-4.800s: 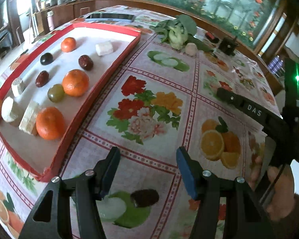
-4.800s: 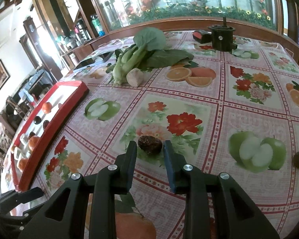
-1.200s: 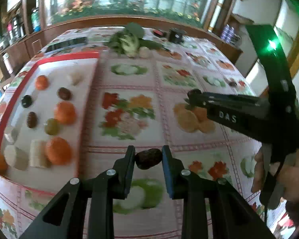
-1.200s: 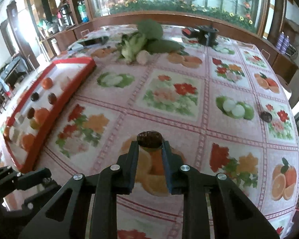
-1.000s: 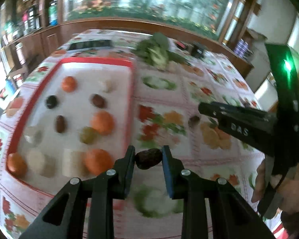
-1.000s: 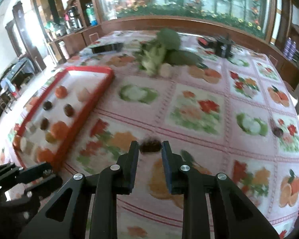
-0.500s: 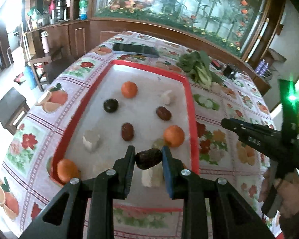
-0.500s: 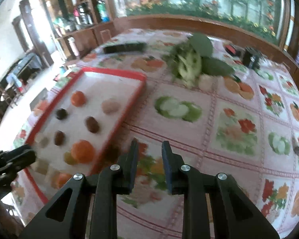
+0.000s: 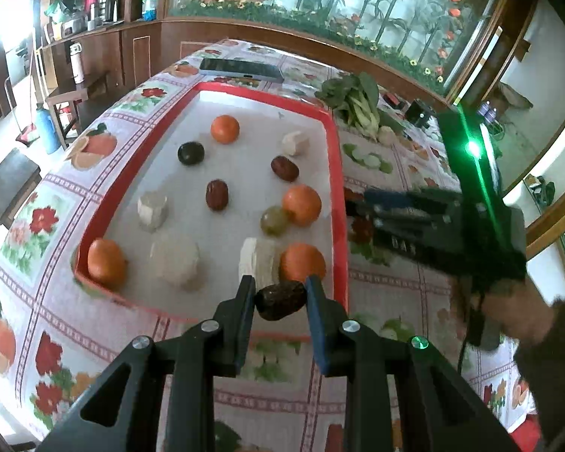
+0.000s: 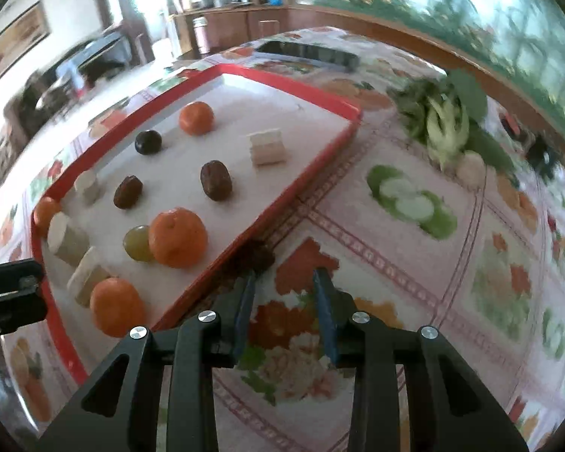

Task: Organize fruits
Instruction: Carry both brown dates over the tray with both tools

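Note:
A red-rimmed white tray (image 9: 339,203) holds several oranges, dark dates, pale cut pieces and a green grape. My left gripper (image 9: 278,297) is shut on a dark brown date (image 9: 280,300) and holds it over the tray's near right corner. My right gripper (image 10: 284,293) has its jaws apart with nothing between them. A blurred dark date (image 10: 258,256) lies just ahead of its left finger, by the tray's red rim (image 10: 282,196). The right gripper also shows in the left wrist view (image 9: 358,207), beside the tray's right rim.
A floral tablecloth (image 10: 414,282) covers the table. Leafy greens (image 10: 444,124) and a pale round vegetable (image 10: 471,165) lie behind the tray. A dark phone (image 9: 241,69) lies beyond the tray's far edge. Chairs and cabinets stand off the table's left side.
Both grippers have swung left toward the tray. The left still holds its date. The right's jaws have opened wider and its date now sits ahead of the fingers at the tray rim.

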### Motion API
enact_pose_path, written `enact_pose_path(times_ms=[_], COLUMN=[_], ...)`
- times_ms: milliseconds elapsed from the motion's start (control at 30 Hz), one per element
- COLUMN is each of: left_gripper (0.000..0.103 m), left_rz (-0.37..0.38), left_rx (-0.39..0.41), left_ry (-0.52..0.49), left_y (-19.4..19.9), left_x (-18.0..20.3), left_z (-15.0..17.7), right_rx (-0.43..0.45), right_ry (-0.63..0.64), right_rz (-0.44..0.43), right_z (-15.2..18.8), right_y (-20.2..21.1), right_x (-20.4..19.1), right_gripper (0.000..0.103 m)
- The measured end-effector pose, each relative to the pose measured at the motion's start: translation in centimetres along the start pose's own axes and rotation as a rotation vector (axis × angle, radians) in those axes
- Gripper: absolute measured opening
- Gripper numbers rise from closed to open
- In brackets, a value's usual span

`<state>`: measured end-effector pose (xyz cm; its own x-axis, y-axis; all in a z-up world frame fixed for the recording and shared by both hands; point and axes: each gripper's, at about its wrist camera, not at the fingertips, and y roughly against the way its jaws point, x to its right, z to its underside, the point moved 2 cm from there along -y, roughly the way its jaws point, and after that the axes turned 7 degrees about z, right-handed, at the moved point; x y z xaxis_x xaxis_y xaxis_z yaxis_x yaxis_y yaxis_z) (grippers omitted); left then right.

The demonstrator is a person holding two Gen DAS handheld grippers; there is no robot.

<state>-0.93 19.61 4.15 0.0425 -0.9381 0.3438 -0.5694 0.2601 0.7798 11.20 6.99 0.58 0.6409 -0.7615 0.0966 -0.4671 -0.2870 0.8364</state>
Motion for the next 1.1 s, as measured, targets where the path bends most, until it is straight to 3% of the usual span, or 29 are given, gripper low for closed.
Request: enact_pose_path(times_ms=[167, 300, 467, 667, 767, 1100], left_gripper=[0.03, 0.03, 0.03, 0.03, 0.03, 0.03], left_rz=[0.017, 0.011, -0.02, -0.06, -0.075, -0.08], left_rx=[-0.008, -0.022, -0.034, -0.032, -0.033, -0.015], left_ry=[0.018, 0.03, 0.064, 0.105, 0.113, 0.092], left_y=[0.8, 1.1, 1.0, 0.8, 0.7, 0.5], left_x=[1.0, 1.8, 2.1, 2.1, 2.2, 2.9], left_z=[1.6, 2.9, 4.2, 5.2, 5.4, 5.0], right_rx=[-0.014, -0.018, -0.019, 0.002, -0.001, 0.001], right_ry=[0.117, 0.265, 0.305, 0.472, 0.475, 0.384], right_rz=[-0.111, -0.105, -0.131, -0.124, -0.138, -0.131], right_z=[-0.1, 0.1, -0.3, -0.4, -0.3, 0.9], right_y=[-0.3, -1.0, -1.5, -1.1, -1.1, 0.3], right_x=[-0.2, -1.6, -1.3, -1.8, -1.9, -0.3], right_gripper=[0.031, 0.031, 0.034, 0.033, 0.025, 0.025])
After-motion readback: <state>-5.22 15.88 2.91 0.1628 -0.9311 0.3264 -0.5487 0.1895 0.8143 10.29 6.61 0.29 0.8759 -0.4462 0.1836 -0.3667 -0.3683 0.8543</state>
